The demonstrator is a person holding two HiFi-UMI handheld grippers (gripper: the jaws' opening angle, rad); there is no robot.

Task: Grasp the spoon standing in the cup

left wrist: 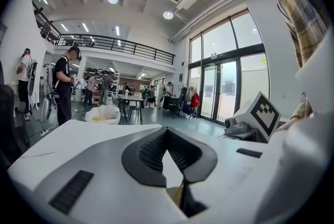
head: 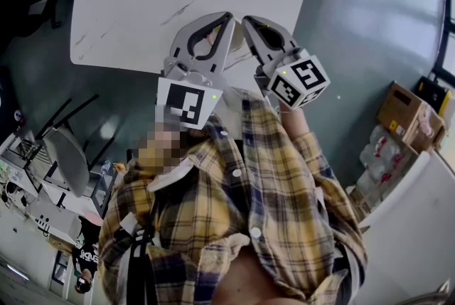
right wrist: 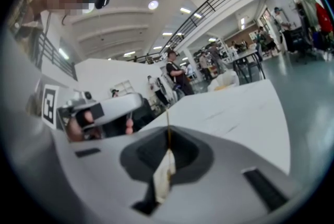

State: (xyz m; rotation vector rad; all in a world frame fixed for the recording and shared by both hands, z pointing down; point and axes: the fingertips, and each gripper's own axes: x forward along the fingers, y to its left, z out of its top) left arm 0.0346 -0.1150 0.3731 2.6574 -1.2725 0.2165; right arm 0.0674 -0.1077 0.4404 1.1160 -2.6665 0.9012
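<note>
Right gripper (right wrist: 167, 131): pads meet at the tips, and the slim brown-handled spoon (right wrist: 168, 118) runs straight up through the line where they meet. I judge it pinched there, though the contact itself is too fine to confirm. Directly beneath that pinch, seen through the hollow behind the tips, sits the small pale beige cup (right wrist: 163, 181), with the spoon's lower end inside it. Left gripper (left wrist: 167, 131): tips closed on nothing, hovering just beside and above the cup, which shows through its hollow as well. The cup stands on the white, grey-veined marble-look table (right wrist: 235, 108). Note for the step: the hold is high on a thin handle, so it could pivot. I would check that the squeeze is firm, then raise along the handle's own line with no sideways pull, or the light-looking cup may tip. The left gripper is well placed to steady the cup if needed. Far beyond the cup, past the table's end: people (left wrist: 65, 82) and tall glass doors (left wrist: 224, 87).
</note>
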